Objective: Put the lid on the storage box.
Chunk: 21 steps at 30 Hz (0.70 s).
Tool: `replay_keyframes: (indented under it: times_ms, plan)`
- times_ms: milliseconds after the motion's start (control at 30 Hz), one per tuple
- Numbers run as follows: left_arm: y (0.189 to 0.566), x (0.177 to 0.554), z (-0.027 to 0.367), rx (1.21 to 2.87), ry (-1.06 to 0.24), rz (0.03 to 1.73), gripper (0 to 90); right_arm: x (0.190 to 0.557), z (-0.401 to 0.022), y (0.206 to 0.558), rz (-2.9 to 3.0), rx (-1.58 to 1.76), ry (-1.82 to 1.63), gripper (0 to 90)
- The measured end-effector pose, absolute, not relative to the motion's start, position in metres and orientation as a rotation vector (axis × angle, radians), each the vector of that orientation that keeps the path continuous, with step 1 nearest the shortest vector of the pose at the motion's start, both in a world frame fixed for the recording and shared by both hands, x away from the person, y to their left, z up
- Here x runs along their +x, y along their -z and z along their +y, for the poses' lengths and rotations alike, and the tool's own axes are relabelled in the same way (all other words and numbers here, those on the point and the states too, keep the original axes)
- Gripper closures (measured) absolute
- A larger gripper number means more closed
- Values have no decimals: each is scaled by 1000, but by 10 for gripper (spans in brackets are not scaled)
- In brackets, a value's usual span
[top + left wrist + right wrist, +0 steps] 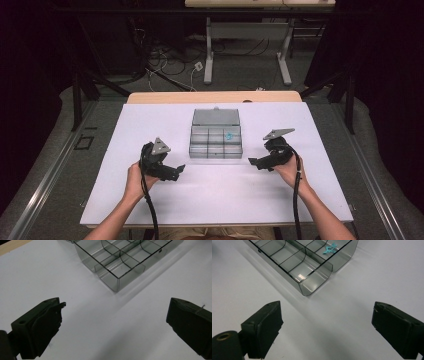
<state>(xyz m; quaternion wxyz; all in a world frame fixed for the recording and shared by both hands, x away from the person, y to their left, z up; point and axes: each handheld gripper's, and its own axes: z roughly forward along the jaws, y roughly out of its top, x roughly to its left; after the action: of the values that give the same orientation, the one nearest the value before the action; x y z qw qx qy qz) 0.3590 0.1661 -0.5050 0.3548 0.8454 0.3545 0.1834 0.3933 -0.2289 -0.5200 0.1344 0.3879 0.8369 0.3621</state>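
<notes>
Organizer box (216,141), grey and see-through, sitting open at the middle of a white table top (215,200), split into small compartments, lid (216,117) laid back flat on the far side. Tiny turquoise piece (228,135) lying in a compartment of the right column, middle row as seen from the high view.

Nearest the camera: 2 forearms coming in from the bottom edge, a black cable trailing from each hand. Left gripper (176,170) just short of the box's near left corner, jaws spread wide with nothing but bare white surface between them in the left gripper view (113,315). Right gripper (254,162) just off the box's near right corner, jaws likewise wide apart and empty (325,320); turquoise piece (330,249) visible beyond them through the clear wall.

Farther off: strip of pale wood (215,96) along the table's far edge. Beyond it, grey floor with loose cables (165,65), white legs of a second desk (208,55), dark curtains at both sides.
</notes>
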Motion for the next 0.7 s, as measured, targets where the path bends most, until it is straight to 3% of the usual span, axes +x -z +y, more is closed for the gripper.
replay_keyframes:
  times_ms: [700]
  plan:
    - [497,408,120,2226,-445,885,0,397,-226,520,2441,1114,-1033,57]
